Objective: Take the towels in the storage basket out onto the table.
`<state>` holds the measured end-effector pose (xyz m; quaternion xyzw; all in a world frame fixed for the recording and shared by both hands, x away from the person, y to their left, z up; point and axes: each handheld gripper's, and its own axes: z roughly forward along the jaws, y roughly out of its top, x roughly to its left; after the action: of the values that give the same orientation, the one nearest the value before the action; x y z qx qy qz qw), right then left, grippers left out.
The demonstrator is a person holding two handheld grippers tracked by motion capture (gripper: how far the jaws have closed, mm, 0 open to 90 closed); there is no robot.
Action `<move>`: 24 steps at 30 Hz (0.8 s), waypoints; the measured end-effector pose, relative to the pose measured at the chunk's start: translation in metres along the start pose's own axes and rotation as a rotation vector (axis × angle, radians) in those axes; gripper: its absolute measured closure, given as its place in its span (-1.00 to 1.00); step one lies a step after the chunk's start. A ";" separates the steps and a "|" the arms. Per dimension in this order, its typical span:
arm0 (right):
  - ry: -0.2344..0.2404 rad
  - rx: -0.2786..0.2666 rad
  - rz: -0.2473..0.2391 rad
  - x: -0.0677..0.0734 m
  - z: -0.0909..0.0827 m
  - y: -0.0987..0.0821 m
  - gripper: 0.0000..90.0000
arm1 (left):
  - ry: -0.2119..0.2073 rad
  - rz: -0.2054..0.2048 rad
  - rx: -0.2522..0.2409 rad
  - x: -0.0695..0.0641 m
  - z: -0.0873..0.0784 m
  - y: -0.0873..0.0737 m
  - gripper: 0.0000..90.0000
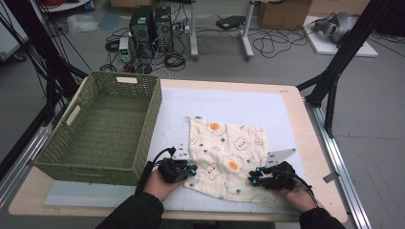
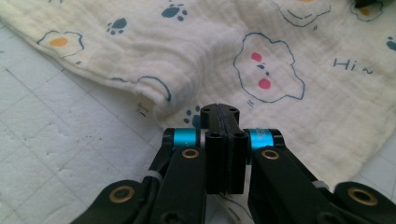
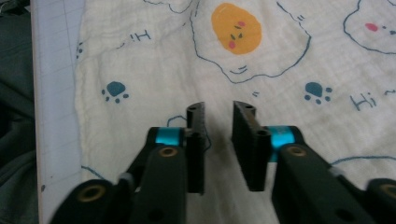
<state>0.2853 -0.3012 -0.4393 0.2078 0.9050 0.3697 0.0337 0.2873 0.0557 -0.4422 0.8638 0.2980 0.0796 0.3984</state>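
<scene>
A cream cloth (image 1: 228, 143) printed with fried eggs, paw marks and "Hi" lies flat on the white gridded mat (image 1: 229, 102). My left gripper (image 1: 193, 170) rests at the cloth's near left edge. In the left gripper view its jaws (image 2: 219, 111) are pressed together on a pinch of the cloth (image 2: 280, 46), which ridges up just ahead of the tips. My right gripper (image 1: 250, 180) is at the cloth's near right corner. In the right gripper view it (image 3: 218, 109) hovers over the cloth (image 3: 163, 60) with a narrow gap between the jaws and nothing pressed in it.
An empty green woven basket (image 1: 155, 109) stands on the left of the table, close beside my left hand. The wooden table edge (image 1: 298, 124) runs along the right. Computers and cables lie on the floor beyond the far edge.
</scene>
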 end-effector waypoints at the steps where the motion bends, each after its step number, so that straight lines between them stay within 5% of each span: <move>1: 0.010 0.002 0.002 -0.001 0.000 0.000 0.86 | 0.001 -0.005 0.001 -0.001 -0.001 -0.001 0.99; 14: 0.059 0.012 -0.015 0.006 -0.001 0.000 0.95 | -0.039 -0.030 -0.012 -0.018 -0.023 -0.025 0.99; 19: 0.048 -0.043 0.037 0.002 -0.007 0.002 0.53 | -0.040 -0.036 -0.068 -0.016 -0.027 -0.022 0.87; 24: 0.010 -0.081 0.058 -0.005 -0.011 0.004 0.39 | -0.015 -0.052 -0.115 -0.006 -0.027 -0.014 0.68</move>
<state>0.2886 -0.3079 -0.4285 0.2305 0.8830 0.4080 0.0272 0.2657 0.0763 -0.4335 0.8321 0.3124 0.0798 0.4512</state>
